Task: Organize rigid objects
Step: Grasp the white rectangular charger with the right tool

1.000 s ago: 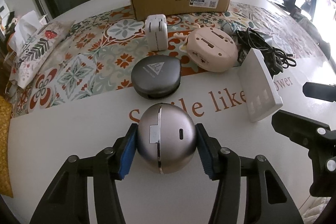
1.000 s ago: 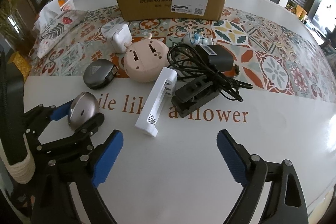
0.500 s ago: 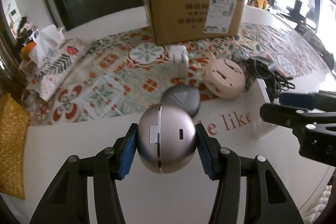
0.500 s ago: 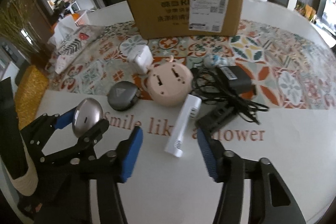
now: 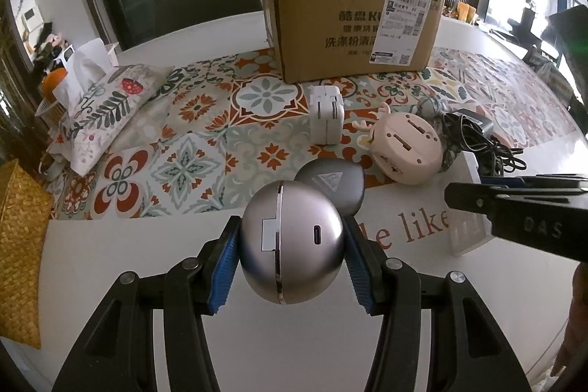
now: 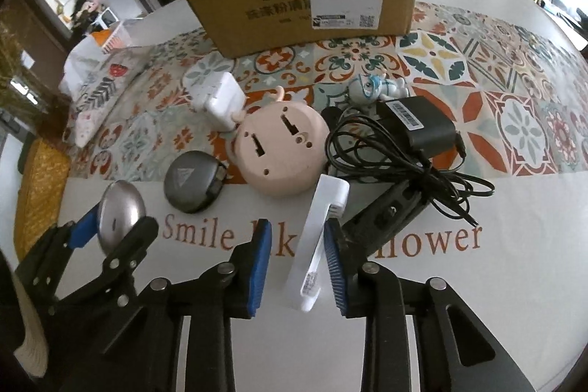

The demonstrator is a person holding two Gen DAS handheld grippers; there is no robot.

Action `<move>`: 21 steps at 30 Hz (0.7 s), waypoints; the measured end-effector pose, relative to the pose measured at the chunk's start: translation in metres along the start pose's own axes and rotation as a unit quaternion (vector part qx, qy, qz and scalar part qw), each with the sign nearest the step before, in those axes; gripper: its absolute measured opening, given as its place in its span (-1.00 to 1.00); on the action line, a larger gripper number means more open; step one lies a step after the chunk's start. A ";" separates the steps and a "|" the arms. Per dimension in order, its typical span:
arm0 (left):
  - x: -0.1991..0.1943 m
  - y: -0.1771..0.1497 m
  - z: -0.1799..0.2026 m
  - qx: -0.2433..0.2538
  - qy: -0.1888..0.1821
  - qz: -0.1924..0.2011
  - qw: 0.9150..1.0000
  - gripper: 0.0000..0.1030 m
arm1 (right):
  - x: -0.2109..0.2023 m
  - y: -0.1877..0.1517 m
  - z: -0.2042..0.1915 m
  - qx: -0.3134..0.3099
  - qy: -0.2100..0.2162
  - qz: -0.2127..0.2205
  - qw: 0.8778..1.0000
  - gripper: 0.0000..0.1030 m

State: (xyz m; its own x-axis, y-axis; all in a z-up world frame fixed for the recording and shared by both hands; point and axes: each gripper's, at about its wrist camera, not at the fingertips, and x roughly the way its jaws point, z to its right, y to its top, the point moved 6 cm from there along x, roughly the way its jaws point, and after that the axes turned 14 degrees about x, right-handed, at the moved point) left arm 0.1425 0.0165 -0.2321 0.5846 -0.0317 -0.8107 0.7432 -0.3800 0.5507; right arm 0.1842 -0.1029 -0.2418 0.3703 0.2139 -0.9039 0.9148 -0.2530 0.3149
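Left gripper point(image 5: 290, 258): I had its blue fingers clenched on the silver round case point(image 5: 292, 241), seam upright and charging port facing the lens. Over the last second the case rose off the desk point(image 5: 128, 245) and hung in the air, the cardboard box point(image 5: 352, 24) now lower and more central ahead.

Right gripper point(image 6: 296, 267): 1 second ago my fingers were spread wide; they had since narrowed around the white charger point(image 6: 319, 237), which stood on its edge between them. The right pad looked to be touching, the left pad showed a gap, so I judged the grip not yet made.

Other things: the grey round case point(image 6: 191, 180), pink round gadget point(image 6: 281, 153), white plug point(image 6: 220, 100), black adapter point(image 6: 419, 123) with its tangled cord, and small figurine point(image 6: 371, 87) all lay on the patterned cloth point(image 6: 514, 98), unmoved.

Meaning for the task: 1 item lifted and likely bound for the box, a 2nd nearly gripped, 5 or more still waiting.
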 end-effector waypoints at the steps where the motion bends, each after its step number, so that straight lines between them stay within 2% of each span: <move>1: 0.001 0.000 0.000 0.000 -0.001 -0.001 1.000 0.03 | 0.001 0.001 0.001 0.002 -0.002 -0.001 1.000 -0.49; 10: 0.008 -0.001 0.003 -0.001 -0.013 -0.012 1.000 0.03 | 0.015 0.004 0.005 0.009 -0.022 -0.006 1.000 -0.68; 21: -0.014 0.006 0.008 -0.002 -0.008 0.004 1.000 0.03 | -0.005 0.002 0.006 0.000 -0.002 0.007 1.000 -0.82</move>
State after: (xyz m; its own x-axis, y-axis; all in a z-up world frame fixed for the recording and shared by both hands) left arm 0.1366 0.0073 -0.2188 0.5855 -0.0491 -0.8092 0.7400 -0.3752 0.5582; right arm 0.1829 -0.1102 -0.2385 0.3831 0.2067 -0.9003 0.9091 -0.2569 0.3278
